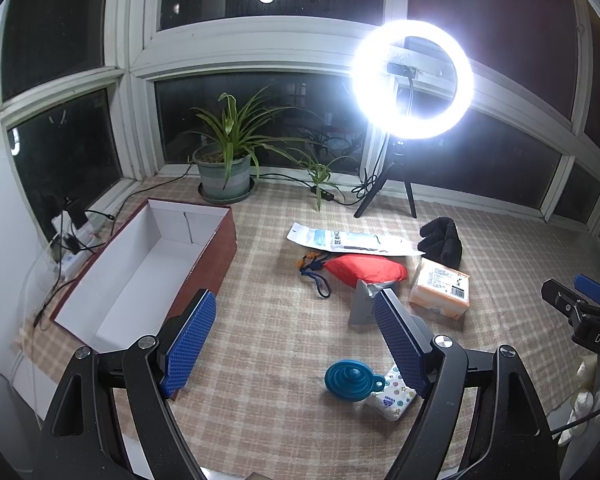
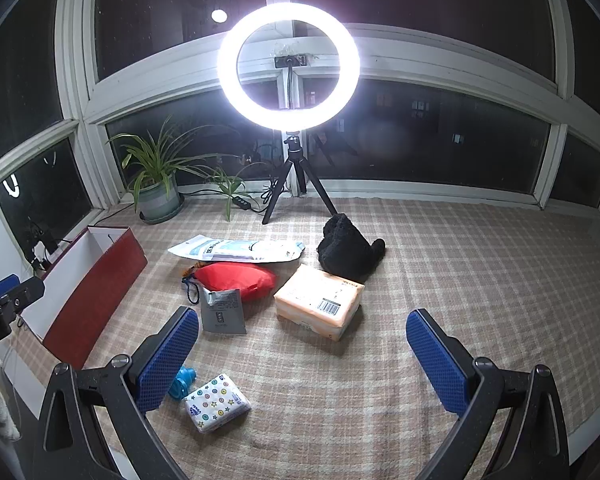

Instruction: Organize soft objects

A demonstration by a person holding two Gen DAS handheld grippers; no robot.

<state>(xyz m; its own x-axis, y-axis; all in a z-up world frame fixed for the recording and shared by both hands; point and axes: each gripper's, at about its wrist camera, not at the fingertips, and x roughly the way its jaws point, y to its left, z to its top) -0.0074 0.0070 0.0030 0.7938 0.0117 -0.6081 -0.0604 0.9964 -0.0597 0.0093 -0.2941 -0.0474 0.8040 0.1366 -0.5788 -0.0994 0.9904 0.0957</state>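
Note:
An open red box [image 1: 148, 268] with a white inside lies at the left; it also shows in the right wrist view [image 2: 96, 288]. On the plaid cloth lie a red pouch [image 1: 364, 268] [image 2: 236, 278], an orange tissue pack [image 1: 440, 288] [image 2: 320, 300], a black knit item [image 1: 440, 240] [image 2: 348, 248], a white-blue flat packet [image 1: 348, 240] [image 2: 236, 250], a grey sachet [image 1: 364, 304] [image 2: 222, 310], a patterned tissue pack [image 1: 392, 394] [image 2: 216, 402] and a blue funnel [image 1: 350, 380] [image 2: 182, 386]. My left gripper [image 1: 296, 320] is open and empty above the cloth. My right gripper [image 2: 304, 340] is open and empty.
A ring light on a tripod [image 1: 412, 76] [image 2: 288, 68] stands at the back by the window. A potted plant [image 1: 226, 168] [image 2: 158, 196] and cables sit by the sill. A power strip [image 1: 72, 248] lies left of the box.

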